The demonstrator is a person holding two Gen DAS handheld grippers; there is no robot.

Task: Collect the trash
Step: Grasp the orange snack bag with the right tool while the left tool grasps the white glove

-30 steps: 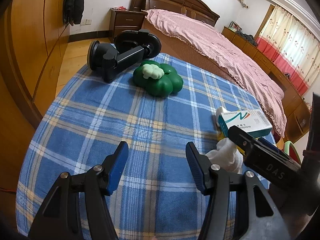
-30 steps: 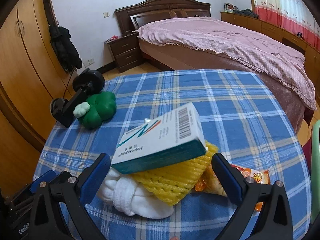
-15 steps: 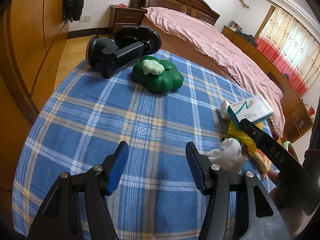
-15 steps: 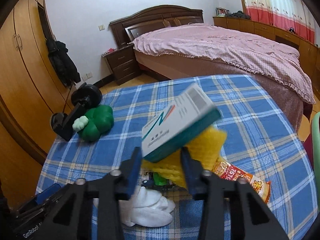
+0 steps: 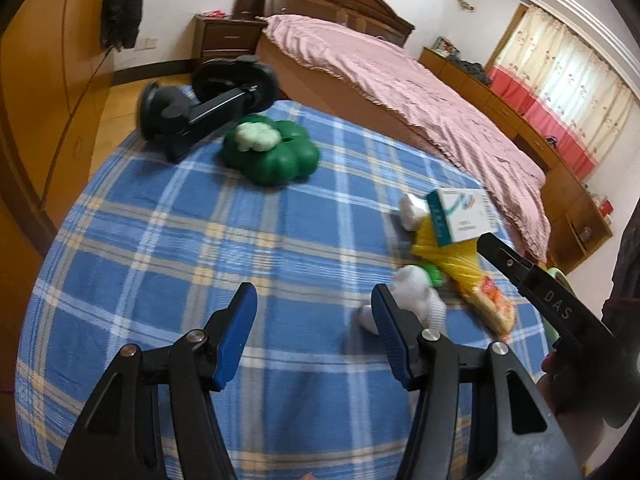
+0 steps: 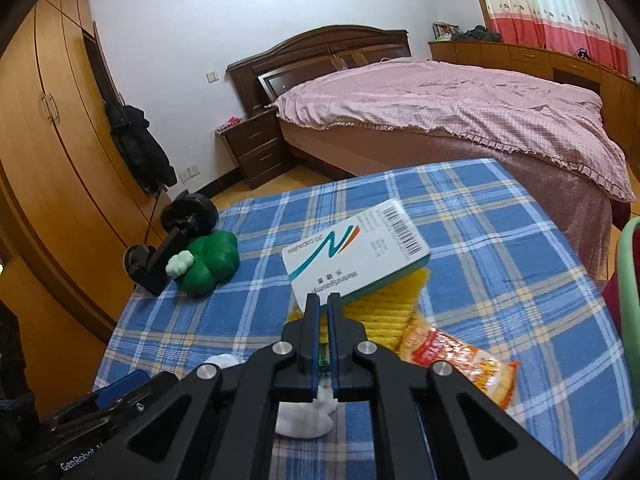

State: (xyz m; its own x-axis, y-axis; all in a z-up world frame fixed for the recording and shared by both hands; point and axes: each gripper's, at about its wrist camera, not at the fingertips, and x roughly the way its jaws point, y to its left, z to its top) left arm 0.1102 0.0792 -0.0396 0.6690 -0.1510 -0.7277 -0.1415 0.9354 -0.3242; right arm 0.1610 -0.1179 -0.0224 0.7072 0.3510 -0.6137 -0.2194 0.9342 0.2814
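Note:
On the blue plaid table a pile of trash lies at the right. My right gripper is shut on the yellow foam net, and a white-and-teal medicine box rests tilted on that net. An orange snack wrapper lies just to the right, and a white crumpled wad sits under the fingers. In the left wrist view the right gripper reaches the net below the box. My left gripper hangs open over bare cloth, with the white wad beside its right finger.
A green clover-shaped toy and a black phone holder sit at the table's far left edge. Beyond the table stand a bed with a pink cover and a wooden wardrobe. A green chair back is at the right.
My right gripper's fingers went from wide apart to shut on the yellow net under the box. The box tipped and rose with the net. The left gripper stayed open and hardly moved.

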